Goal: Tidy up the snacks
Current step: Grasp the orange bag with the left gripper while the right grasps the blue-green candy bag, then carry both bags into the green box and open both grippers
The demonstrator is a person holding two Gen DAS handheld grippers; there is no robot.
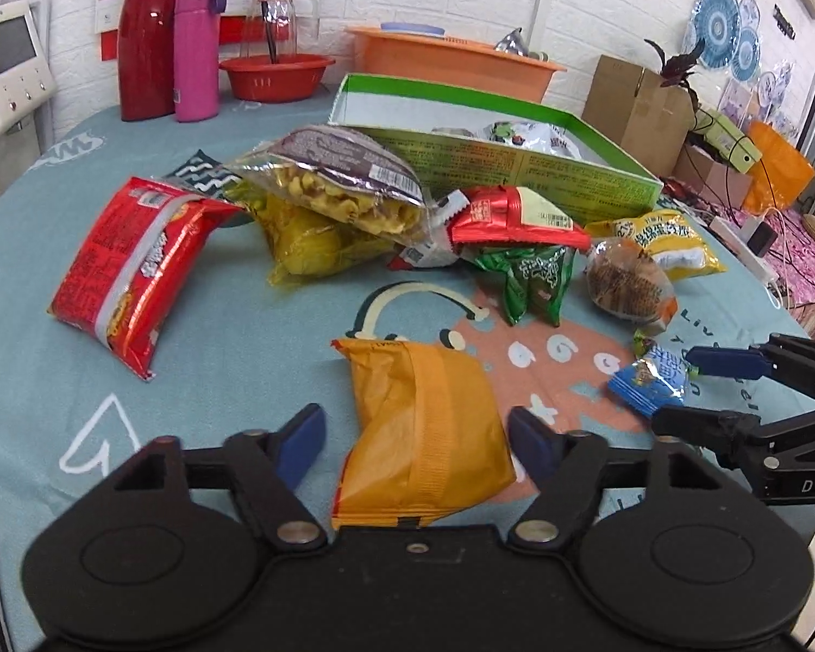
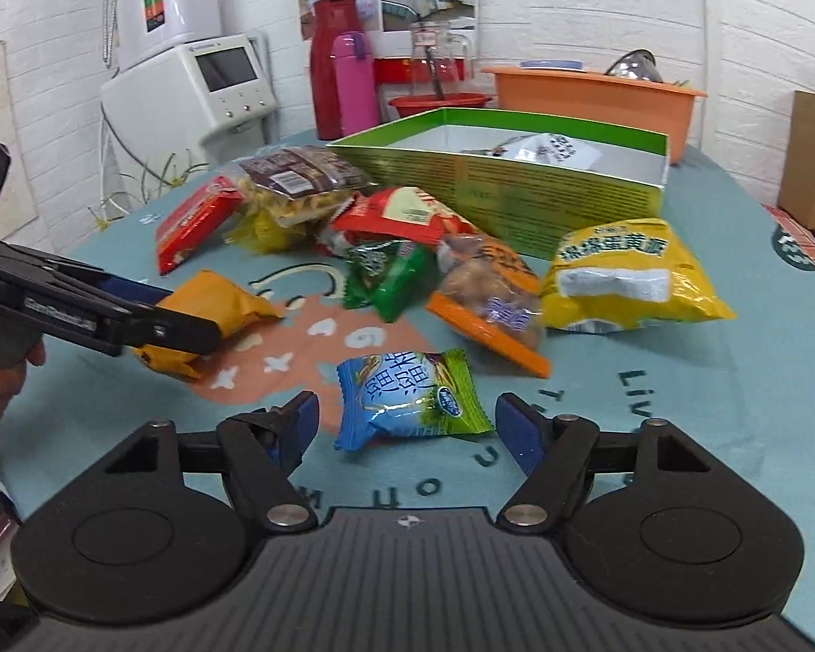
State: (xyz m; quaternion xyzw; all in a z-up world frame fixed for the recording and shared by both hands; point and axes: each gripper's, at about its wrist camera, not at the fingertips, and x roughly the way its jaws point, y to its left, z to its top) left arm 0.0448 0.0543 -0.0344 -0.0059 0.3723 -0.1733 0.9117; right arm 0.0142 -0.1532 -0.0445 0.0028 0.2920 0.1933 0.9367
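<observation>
My left gripper (image 1: 415, 434) is open, its jaws on either side of an orange snack bag (image 1: 424, 429) lying on the tablecloth; the same bag shows in the right wrist view (image 2: 217, 309). My right gripper (image 2: 407, 424) is open around a small blue-green snack packet (image 2: 407, 399), which also shows in the left wrist view (image 1: 652, 380). A green open box (image 1: 494, 157) (image 2: 516, 185) stands behind, with a white packet inside. Loose snacks lie in front of it: a red bag (image 1: 130, 271), a clear bag of yellow chips (image 1: 331, 185), a green packet (image 1: 538, 277), a yellow bag (image 2: 625, 277).
A red flask (image 1: 146, 32), pink bottle (image 1: 195, 54), red bowl (image 1: 277, 73) and orange basin (image 1: 451, 60) stand at the table's far edge. A cardboard box (image 1: 635, 103) and cables lie beyond the right edge. A white appliance (image 2: 190, 92) stands at the left.
</observation>
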